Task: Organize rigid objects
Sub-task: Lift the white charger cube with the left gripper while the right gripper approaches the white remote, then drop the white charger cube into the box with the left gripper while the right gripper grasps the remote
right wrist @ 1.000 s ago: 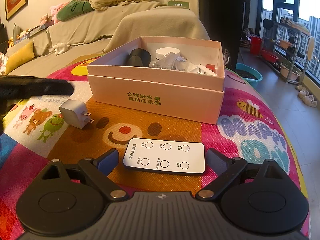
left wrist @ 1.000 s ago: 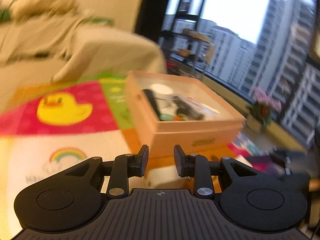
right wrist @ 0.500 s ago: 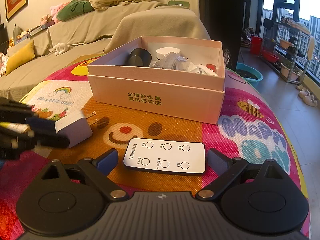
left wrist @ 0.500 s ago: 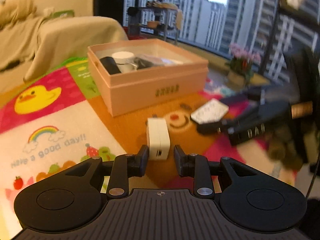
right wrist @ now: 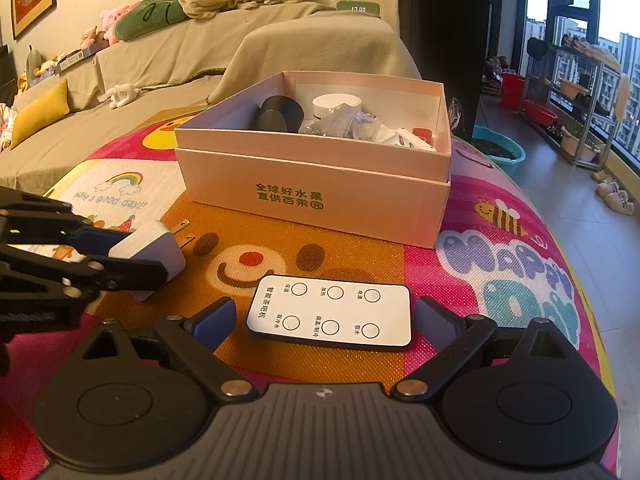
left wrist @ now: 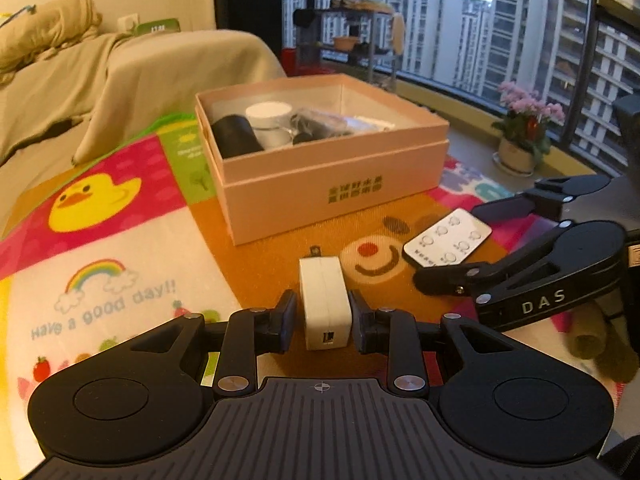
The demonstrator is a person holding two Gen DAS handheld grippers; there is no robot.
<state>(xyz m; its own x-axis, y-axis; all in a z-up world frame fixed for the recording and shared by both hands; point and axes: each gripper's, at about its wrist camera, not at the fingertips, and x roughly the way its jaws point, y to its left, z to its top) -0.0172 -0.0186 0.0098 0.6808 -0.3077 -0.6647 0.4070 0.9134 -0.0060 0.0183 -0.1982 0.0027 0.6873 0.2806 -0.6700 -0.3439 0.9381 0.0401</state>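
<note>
A white plug adapter (left wrist: pixel 325 300) lies on the play mat, its prongs toward the box. My left gripper (left wrist: pixel 322 322) straddles it, jaws open with a thin gap on each side. The adapter also shows in the right wrist view (right wrist: pixel 154 250) between the left gripper's fingers (right wrist: pixel 120 272). A white remote (right wrist: pixel 330 314) lies flat between the wide-open jaws of my right gripper (right wrist: pixel 324 320), touching neither. It shows in the left wrist view (left wrist: pixel 447 242) too. The open pink box (right wrist: pixel 316 196) stands behind both, holding a black cylinder (right wrist: pixel 280 114), a white round device (right wrist: pixel 336 106) and other items.
The colourful play mat (right wrist: pixel 500 248) covers the table. A covered sofa (right wrist: pixel 160 64) with cushions is behind the box. A window, metal shelf (right wrist: pixel 576 92) and blue basin (right wrist: pixel 498 152) are to the right. A flower pot (left wrist: pixel 520 136) stands by the window.
My left gripper has swung round from facing the box and moved forward until its jaws are around the white adapter. My right gripper and the remote have stayed put.
</note>
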